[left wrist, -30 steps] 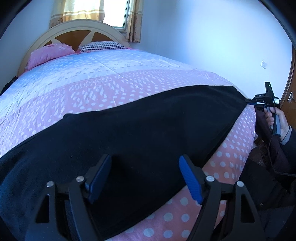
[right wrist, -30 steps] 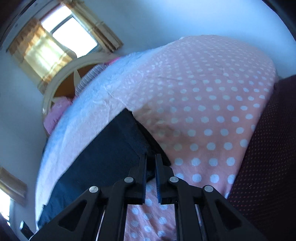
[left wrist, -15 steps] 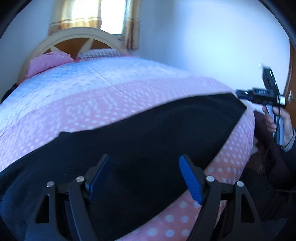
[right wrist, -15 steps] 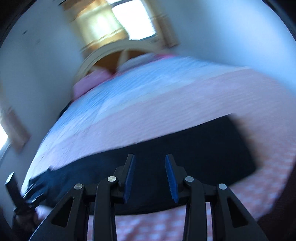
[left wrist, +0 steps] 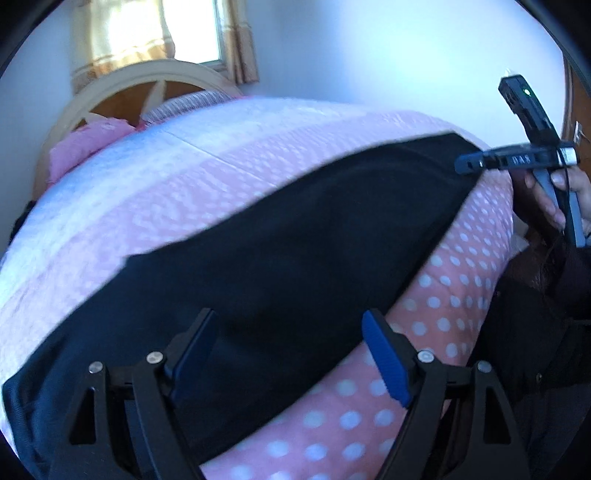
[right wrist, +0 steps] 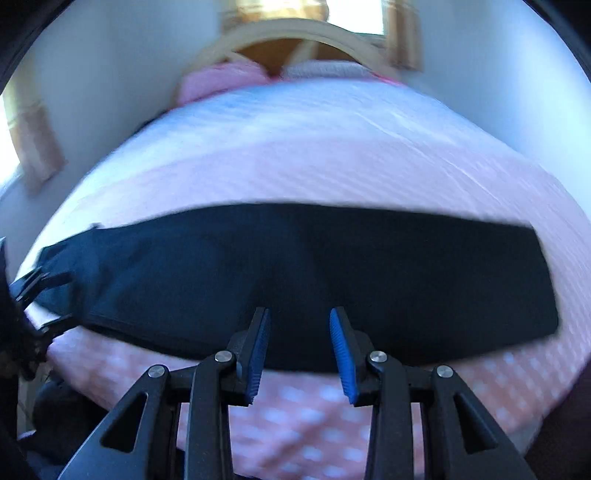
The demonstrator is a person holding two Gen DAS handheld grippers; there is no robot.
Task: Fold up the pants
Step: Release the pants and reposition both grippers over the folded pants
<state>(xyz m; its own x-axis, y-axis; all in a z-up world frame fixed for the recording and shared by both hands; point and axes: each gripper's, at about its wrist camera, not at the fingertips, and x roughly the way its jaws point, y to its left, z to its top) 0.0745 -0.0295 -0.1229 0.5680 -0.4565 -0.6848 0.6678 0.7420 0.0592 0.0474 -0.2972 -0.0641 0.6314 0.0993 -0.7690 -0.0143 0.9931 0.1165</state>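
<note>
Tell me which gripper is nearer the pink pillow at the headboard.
Hard to tell. Both the left gripper and the right gripper hang open over the near edge of the black pants, at the foot of the bed, far from the pink pillow.

A pink, white-dotted bedspread (left wrist: 454, 295) is spread over the bed. A pink pillow (left wrist: 88, 142) is propped against an arched wooden headboard (left wrist: 122, 88); a curtained window (left wrist: 155, 29) is seen behind.
</note>
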